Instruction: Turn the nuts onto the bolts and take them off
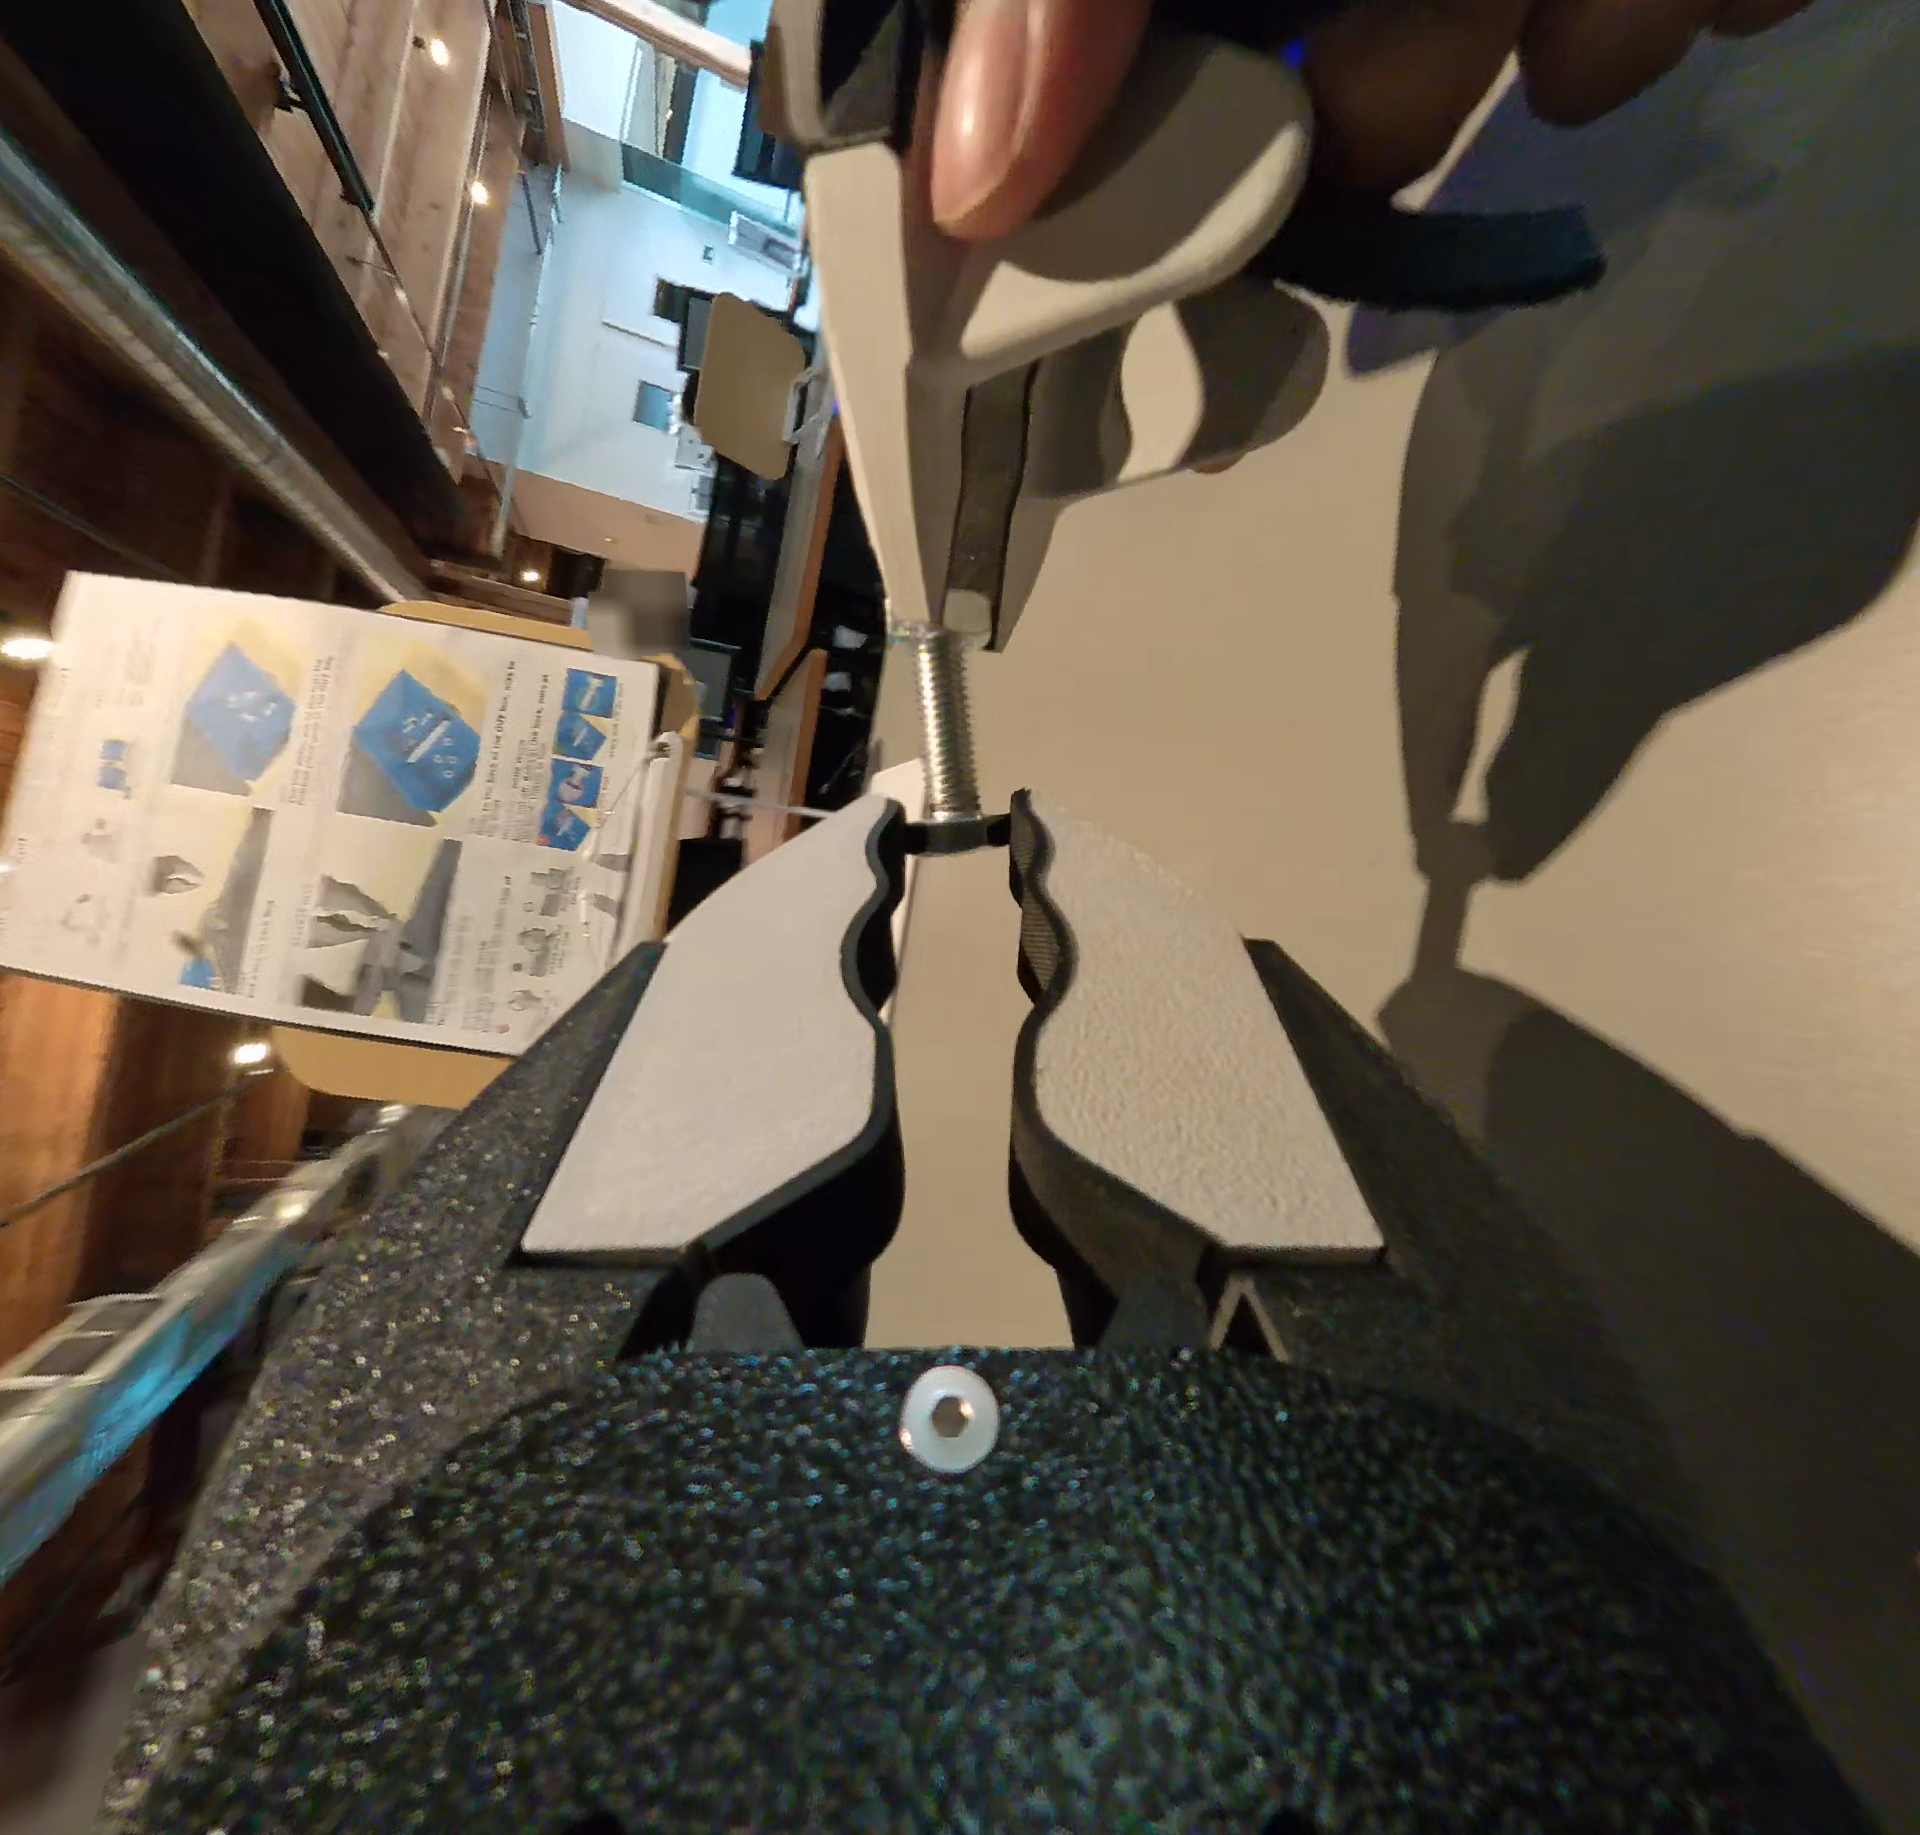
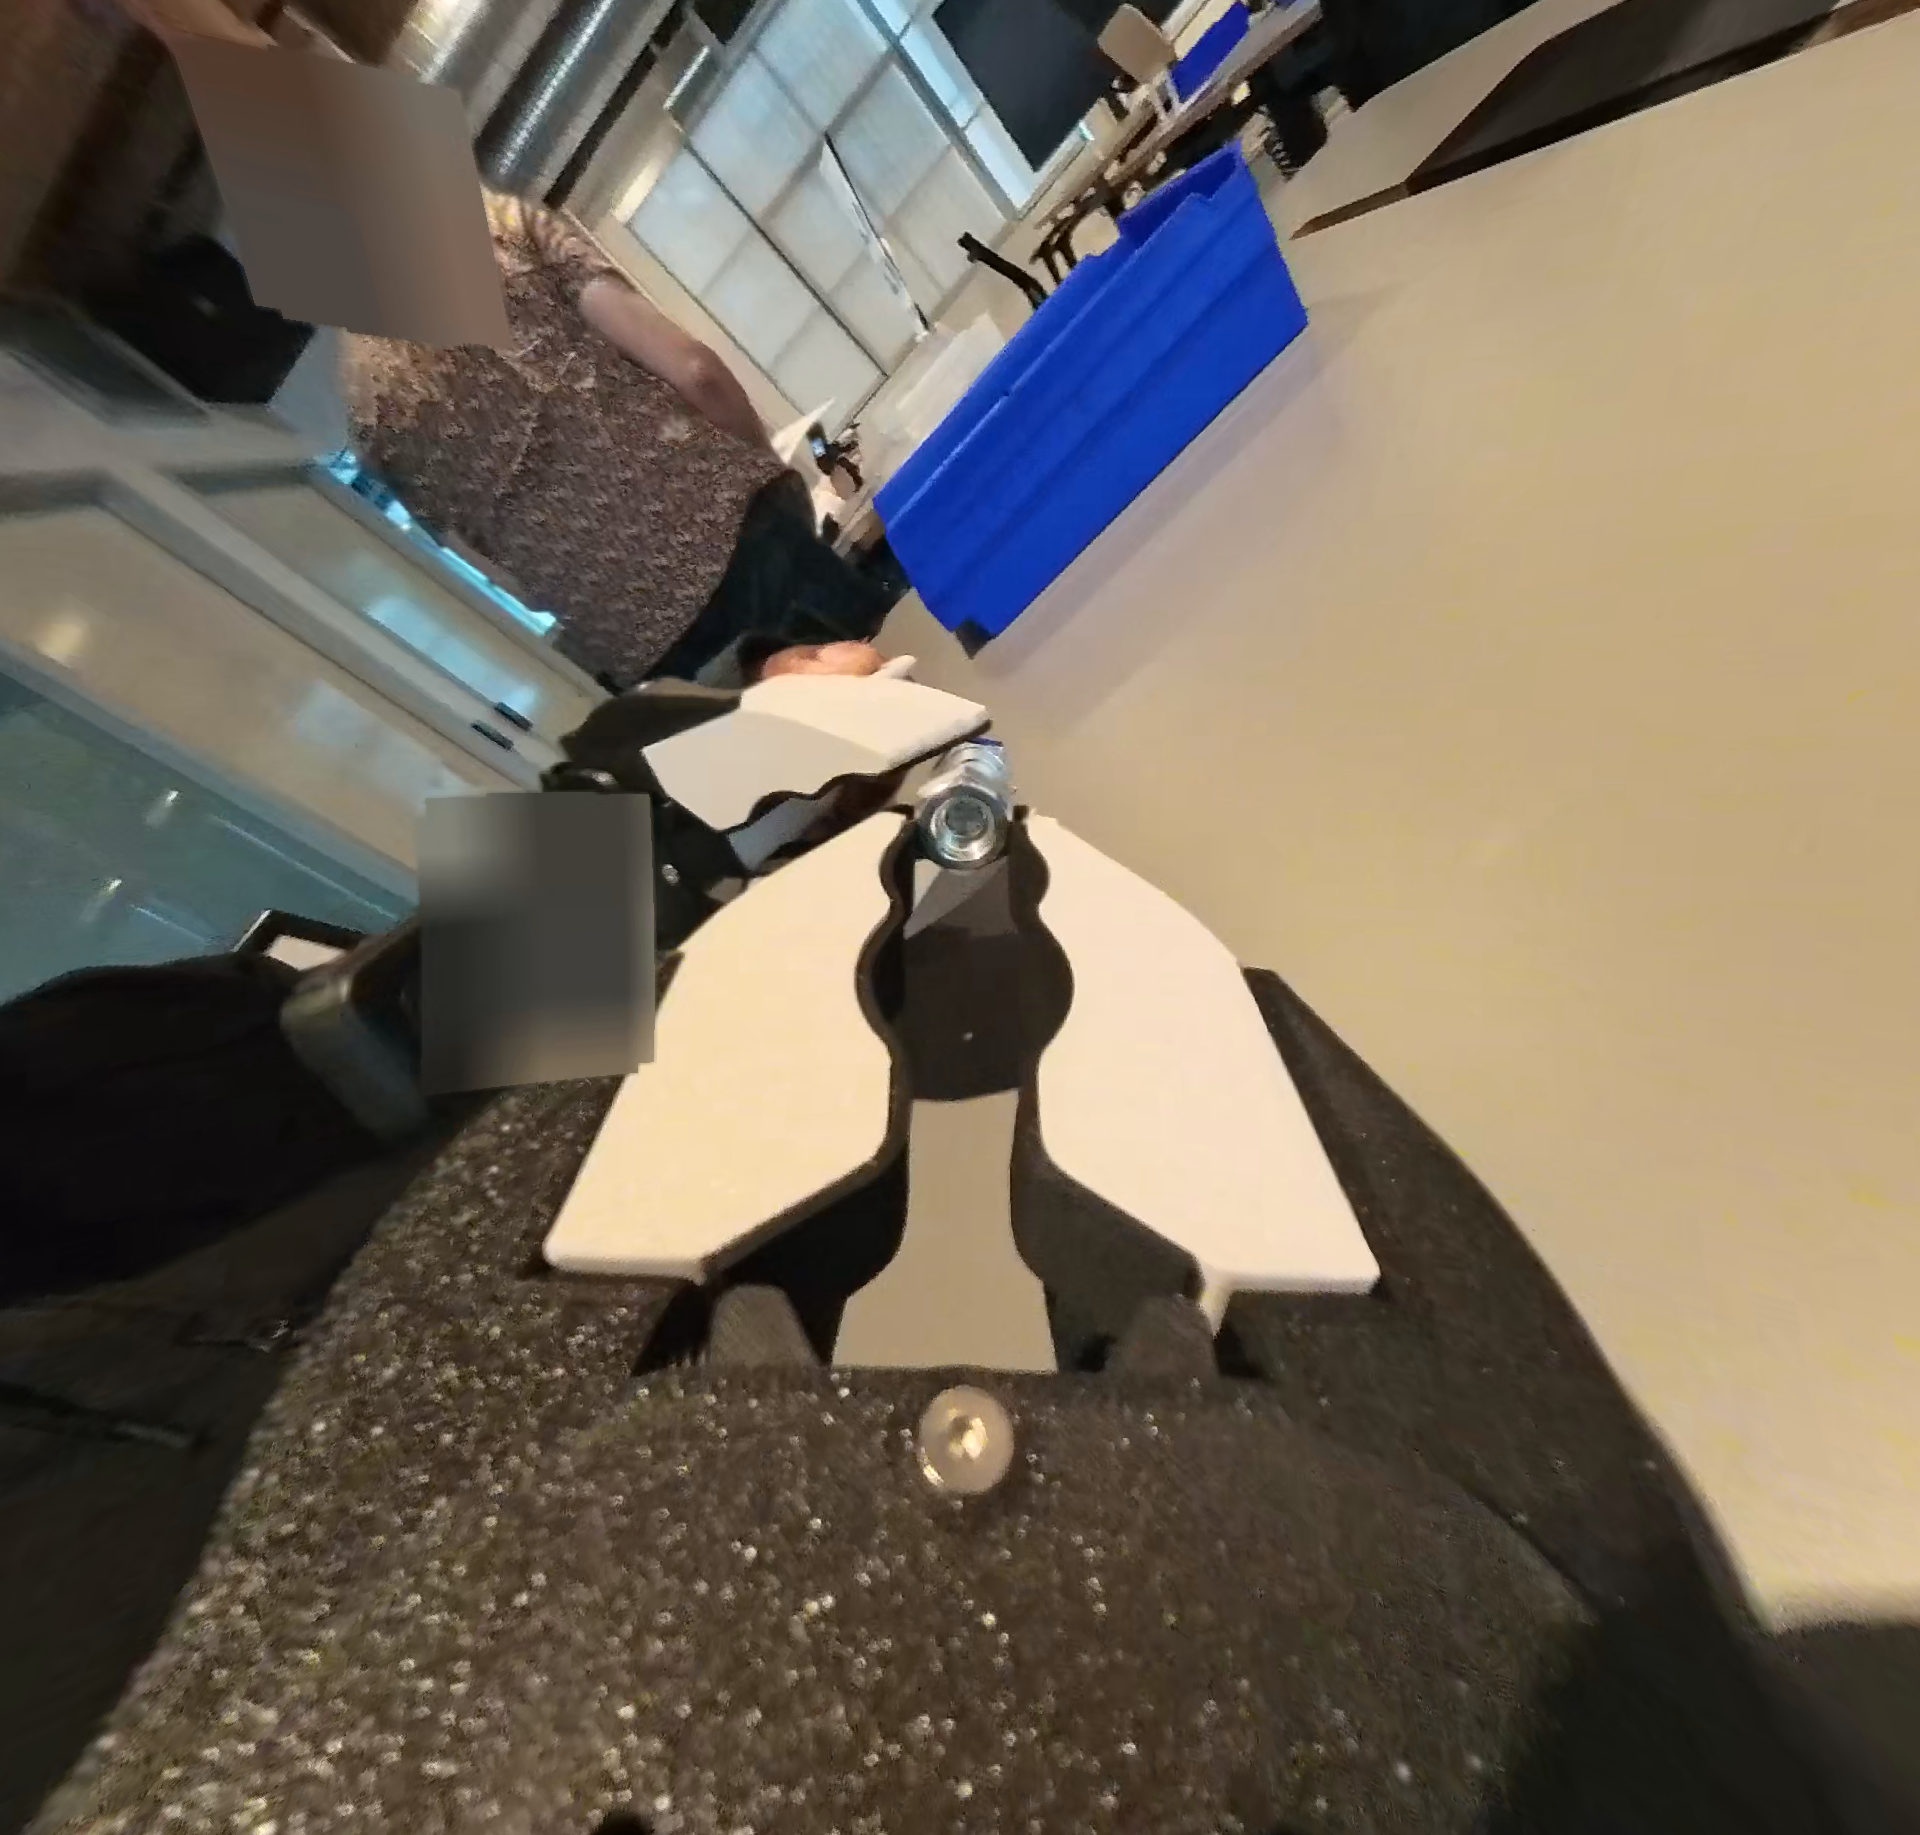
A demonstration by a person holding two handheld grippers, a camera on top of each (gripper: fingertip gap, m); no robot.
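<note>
A silver threaded bolt is held in the air between my two grippers above a pale table. My left gripper is shut on a thin metal piece at the near end of the bolt, which looks like the nut. My right gripper comes down from the top of the left wrist view and pinches the far end. In the right wrist view my right gripper is shut on the bolt's round socket head. The left gripper's fingers show just behind it.
A person's hand holds the right gripper. A blue plastic bin stands on the table beyond the grippers. A printed sheet on cardboard stands at the left. A seated person is behind the table. Both grippers' tips are close together, under 4 cm apart.
</note>
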